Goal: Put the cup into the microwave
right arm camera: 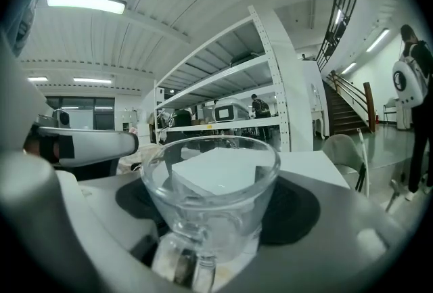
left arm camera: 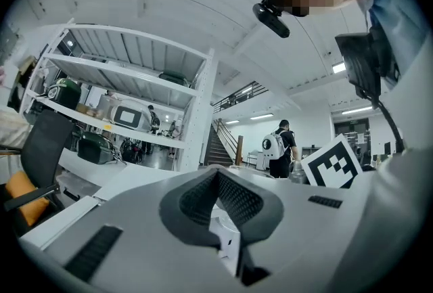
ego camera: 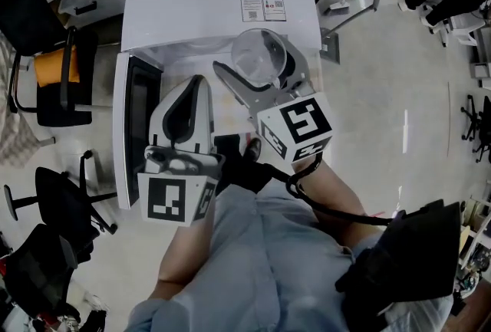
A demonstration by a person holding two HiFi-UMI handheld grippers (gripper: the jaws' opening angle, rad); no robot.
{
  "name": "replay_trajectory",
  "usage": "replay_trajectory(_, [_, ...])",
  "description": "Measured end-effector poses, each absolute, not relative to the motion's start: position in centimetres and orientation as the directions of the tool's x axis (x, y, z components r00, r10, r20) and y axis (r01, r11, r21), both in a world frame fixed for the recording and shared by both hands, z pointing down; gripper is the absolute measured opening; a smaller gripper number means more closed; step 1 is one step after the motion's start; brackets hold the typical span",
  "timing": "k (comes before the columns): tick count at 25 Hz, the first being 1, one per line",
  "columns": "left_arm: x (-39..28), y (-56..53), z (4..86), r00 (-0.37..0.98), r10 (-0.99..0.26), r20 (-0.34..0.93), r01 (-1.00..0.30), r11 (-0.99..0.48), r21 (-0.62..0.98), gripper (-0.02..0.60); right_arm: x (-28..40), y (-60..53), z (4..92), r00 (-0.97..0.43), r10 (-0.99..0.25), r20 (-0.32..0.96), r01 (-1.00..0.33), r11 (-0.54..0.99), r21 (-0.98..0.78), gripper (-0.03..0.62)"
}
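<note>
A clear glass cup [ego camera: 259, 56] with a short stem sits upright between the jaws of my right gripper [ego camera: 257, 68], which is shut on it. In the right gripper view the cup [right arm camera: 210, 183] fills the middle. It hangs in front of the white microwave [ego camera: 222, 1], whose door [ego camera: 136, 123] stands swung open at the left. My left gripper [ego camera: 196, 87] is beside the door, left of the cup, with its jaws together and nothing in them. Its pads meet at the tips in the left gripper view [left arm camera: 216, 176]. The microwave's inside is hidden under its top.
Black office chairs stand left of the microwave, one with an orange cushion [ego camera: 54, 66], another nearer me [ego camera: 69, 200]. Bare floor [ego camera: 399, 116] lies to the right. Shelf racks [left arm camera: 128, 102] and a person with a white backpack [left arm camera: 279, 146] are far behind.
</note>
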State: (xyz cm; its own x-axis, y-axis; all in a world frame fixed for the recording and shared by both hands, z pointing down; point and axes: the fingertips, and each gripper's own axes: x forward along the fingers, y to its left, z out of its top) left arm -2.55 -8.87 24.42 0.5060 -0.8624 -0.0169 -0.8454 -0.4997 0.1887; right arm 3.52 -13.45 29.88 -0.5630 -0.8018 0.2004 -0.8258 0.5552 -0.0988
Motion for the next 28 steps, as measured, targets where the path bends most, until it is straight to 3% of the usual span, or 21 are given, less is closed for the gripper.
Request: replay_trajectory(28, [-5.9, -7.9, 32.5, 0.430, -0.902, 0.030, -0.890, -0.419, 0.178, 0.005, -0.4, -11.7, 40.4, -0.639, -0.726, 0.254, -0.765, 0.633, -0.117, 0.390])
